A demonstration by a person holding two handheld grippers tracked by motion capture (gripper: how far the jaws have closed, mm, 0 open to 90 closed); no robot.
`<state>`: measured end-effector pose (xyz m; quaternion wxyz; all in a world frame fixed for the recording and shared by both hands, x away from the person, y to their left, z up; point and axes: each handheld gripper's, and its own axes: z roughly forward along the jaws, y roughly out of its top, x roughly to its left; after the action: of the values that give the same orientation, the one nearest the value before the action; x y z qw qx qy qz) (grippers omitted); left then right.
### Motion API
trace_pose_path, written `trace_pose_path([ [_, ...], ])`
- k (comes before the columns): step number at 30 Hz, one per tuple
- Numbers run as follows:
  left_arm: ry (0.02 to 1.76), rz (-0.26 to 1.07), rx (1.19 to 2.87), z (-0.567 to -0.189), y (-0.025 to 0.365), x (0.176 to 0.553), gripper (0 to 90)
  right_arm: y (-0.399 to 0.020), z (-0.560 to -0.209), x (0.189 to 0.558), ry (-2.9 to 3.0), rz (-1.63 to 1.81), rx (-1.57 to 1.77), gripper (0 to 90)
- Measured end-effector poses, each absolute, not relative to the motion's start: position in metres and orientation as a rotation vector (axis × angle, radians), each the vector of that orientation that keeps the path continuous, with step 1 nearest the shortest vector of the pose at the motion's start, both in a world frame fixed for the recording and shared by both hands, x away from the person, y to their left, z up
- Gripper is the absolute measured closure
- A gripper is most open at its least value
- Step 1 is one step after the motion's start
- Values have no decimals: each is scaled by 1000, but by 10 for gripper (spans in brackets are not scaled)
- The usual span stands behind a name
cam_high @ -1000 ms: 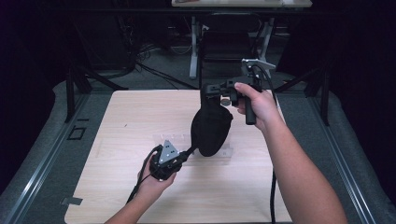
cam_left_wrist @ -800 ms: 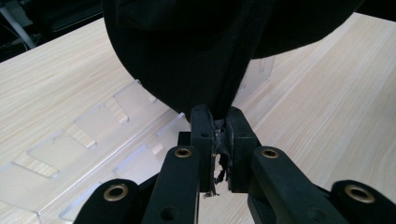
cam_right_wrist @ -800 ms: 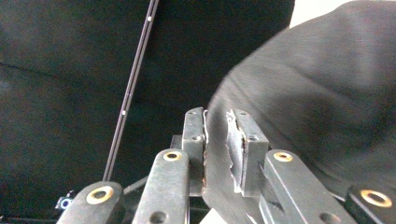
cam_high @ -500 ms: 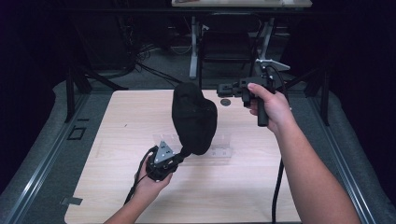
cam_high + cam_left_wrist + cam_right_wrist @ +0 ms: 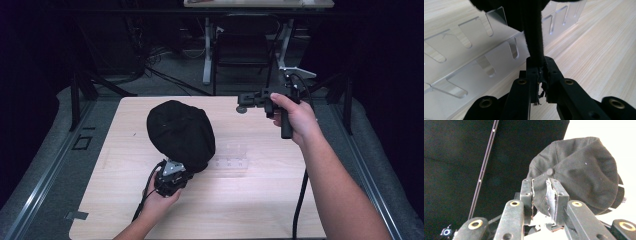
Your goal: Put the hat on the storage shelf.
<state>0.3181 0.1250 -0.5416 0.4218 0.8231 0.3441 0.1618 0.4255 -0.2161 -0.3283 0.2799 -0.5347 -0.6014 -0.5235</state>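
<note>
Black cap (image 5: 181,132) pinched by its edge in closed left tool (image 5: 171,176), held above clear slotted rack (image 5: 229,156). Right tool (image 5: 248,100) well apart, slightly parted, empty. Placement on tabletop (image 5: 260,200) likely remaining.

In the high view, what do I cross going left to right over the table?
Left gripper pinching the black cap's edge → black cap → clear slotted rack lying on the table → right gripper, held above the far right part of the table.
</note>
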Motion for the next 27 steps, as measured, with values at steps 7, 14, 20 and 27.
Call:
trace_pose_path([
  [7,900,426,2049,-547,127,315,845,-220,-326,422,-1624,-1418,-1438,748],
  [14,903,425,2055,-547,127,314,838,-222,-325,420,-1651,-1416,-1455,740],
  [20,927,419,2069,-545,130,313,749,-225,-325,417,-1701,-1412,-1477,721],
  [27,925,395,2062,-542,139,309,610,-227,-324,411,-1776,-1394,-1525,715],
])
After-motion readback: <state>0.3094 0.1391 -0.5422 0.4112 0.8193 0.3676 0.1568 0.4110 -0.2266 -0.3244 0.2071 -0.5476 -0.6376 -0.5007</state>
